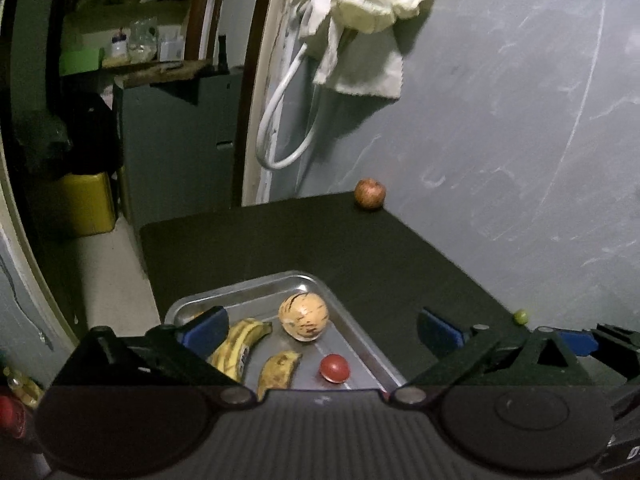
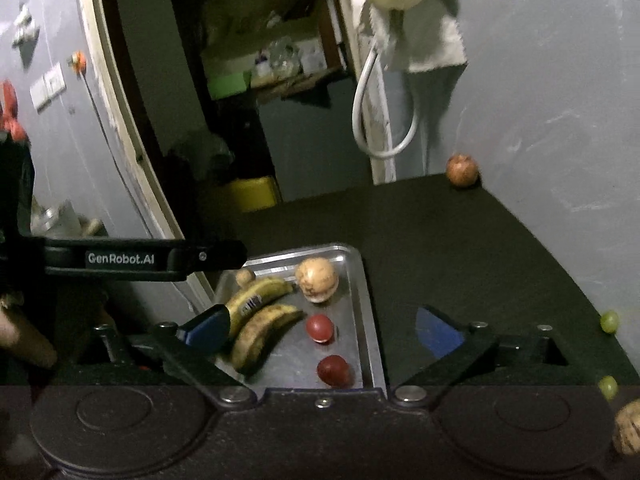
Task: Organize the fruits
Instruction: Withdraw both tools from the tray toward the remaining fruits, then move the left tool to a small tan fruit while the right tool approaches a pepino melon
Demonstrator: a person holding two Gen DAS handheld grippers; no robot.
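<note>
While both grippers' fingers (image 1: 208, 330) gape, nothing held | tray (image 2: 370, 320) holds bananas (image 2: 260, 320) | apple (image 1: 370, 194) at counter's (image 1: 360, 248) far corner

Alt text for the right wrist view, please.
Open right gripper, holding nothing, above a metal tray with two bananas, two red fruits and a tan round fruit. An apple sits at the dark table's far corner, green grapes at right.

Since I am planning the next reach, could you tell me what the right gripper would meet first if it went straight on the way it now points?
Probably the metal tray: the open, empty right gripper points down at its right side, near the two red fruits. Depth is unclear.
</note>
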